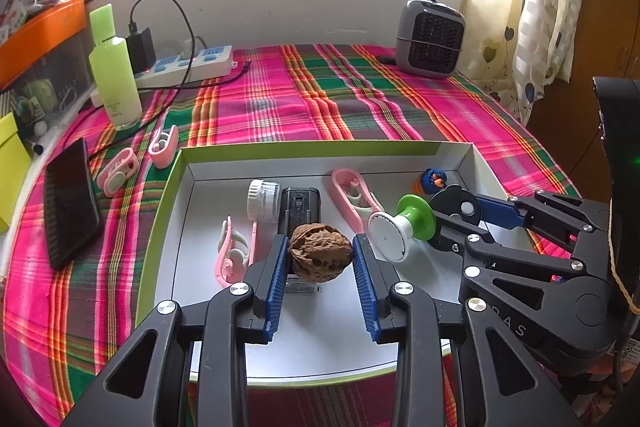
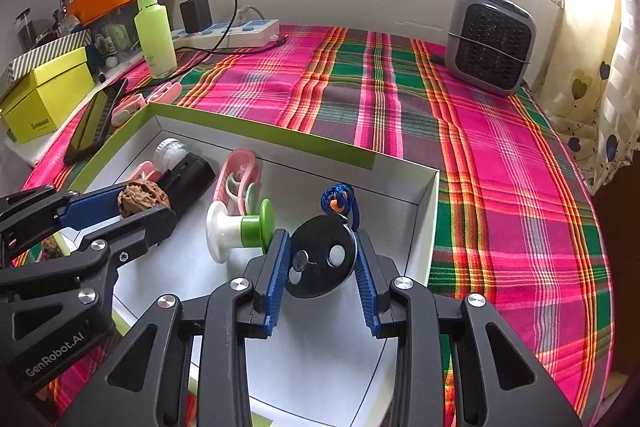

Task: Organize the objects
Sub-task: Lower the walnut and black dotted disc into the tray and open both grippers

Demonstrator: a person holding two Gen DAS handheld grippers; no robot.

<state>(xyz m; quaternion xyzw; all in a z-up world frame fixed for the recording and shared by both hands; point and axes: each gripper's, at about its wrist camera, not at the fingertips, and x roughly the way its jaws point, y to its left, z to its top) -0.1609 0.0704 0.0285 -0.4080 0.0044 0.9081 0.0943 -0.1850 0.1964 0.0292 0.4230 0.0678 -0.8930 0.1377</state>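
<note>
L gripper (image 1: 320, 259) sits nearest the lens, jaws pinching a walnut (image 1: 320, 251) over the near-middle of the white tray (image 1: 478, 163). R gripper (image 2: 322, 259) is around a black disc w/ metal studs (image 2: 322, 261), which is tilted on edge at the tray's right side; the pads look close on its rim, but I can't tell if they really press.

Handling, by guess:
- Tray: light card, flexes, leave it be
- Black box-shaped device (image 1: 299, 207): stiff, heaviest here, grab by its long sides
- Green-white spool (image 1: 400, 227): light, rolls, take it by the waist
- Disc: rigid, smooth, prob slippery, hold across the rim
- Walnut: hard, ridged, grips well, light squeeze is enough

L view alone shows the phone (image 1: 72, 203) flat on the plaid cloth (image 1: 280, 107) left of the tray, plus two pink clips (image 1: 120, 175) clearly. R view alone shows the disc face & its blue cord (image 2: 340, 199), and a yellow-green box (image 2: 44, 95) far left
</note>
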